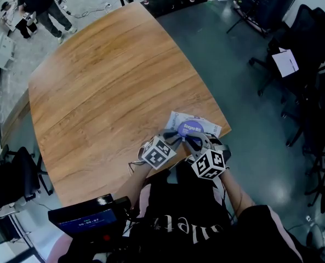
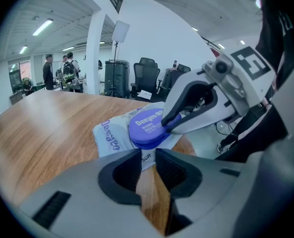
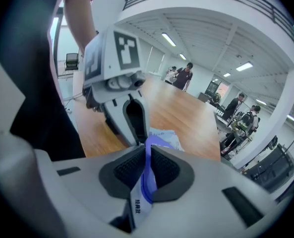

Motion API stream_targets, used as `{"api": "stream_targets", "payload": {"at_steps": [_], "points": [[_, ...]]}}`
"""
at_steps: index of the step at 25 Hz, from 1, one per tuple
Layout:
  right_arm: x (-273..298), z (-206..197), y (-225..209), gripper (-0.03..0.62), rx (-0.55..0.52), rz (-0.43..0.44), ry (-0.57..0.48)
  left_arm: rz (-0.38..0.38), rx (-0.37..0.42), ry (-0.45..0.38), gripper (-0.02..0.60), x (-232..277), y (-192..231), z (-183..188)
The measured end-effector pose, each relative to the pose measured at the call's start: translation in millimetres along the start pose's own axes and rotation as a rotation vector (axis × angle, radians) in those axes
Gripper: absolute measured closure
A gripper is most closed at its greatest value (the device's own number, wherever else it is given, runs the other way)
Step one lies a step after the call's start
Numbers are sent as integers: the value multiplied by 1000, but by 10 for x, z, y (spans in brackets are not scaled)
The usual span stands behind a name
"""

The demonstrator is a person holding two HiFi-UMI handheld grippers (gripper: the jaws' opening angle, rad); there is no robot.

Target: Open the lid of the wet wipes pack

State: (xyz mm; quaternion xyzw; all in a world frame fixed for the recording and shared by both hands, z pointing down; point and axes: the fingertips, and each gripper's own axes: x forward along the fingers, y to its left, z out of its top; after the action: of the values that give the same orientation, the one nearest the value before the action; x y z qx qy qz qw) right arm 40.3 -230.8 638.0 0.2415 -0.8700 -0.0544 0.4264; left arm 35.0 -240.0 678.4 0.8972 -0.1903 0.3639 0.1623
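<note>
The wet wipes pack (image 2: pixel 109 135) is a soft, crinkled, pale pouch with blue lettering. Its lid (image 2: pixel 146 128) is a thick, round, smooth disc of blue plastic. The pack lies flat near the right end of the table's near edge. The table (image 1: pixel 107 81) is a broad slab of warm, streaky wood grain with bowed sides, standing on a glossy dark grey floor (image 1: pixel 244 75), with black office chairs (image 1: pixel 310 48) off to the right. The left gripper (image 2: pixel 147 165) has its ribbed black pads drawn to a narrow slit, and the pack's white near edge sits caught between the tips. The right gripper (image 3: pixel 147 165) is clamped on the lid's rim, seen edge-on between its pads.
</note>
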Motion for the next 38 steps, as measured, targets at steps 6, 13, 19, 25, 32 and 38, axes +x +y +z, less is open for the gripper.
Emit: {"api": "stream_targets", "payload": {"at_steps": [6,13,19,25,32,38], "points": [[-182,261,-421,560,85,-92,-108,8,7,-1,492,0,28,-12],[-245,200,-1035,560,168,-218,-100,10,9,-4,492,1,5,2],[-2,-18,-1402,560,223,-224,-20,9,14,-7,492,1,16,13],[287,-388,-1411,560,323,-174,95,10,10,-14,492,18,17,8],[171,-267,-1456,559,454,-229,23,8,6,-4,492,1,34,-46],[-279,-123,-1399,559,616,-298,-100,8,6,-11,492,-9,60,-55]]}}
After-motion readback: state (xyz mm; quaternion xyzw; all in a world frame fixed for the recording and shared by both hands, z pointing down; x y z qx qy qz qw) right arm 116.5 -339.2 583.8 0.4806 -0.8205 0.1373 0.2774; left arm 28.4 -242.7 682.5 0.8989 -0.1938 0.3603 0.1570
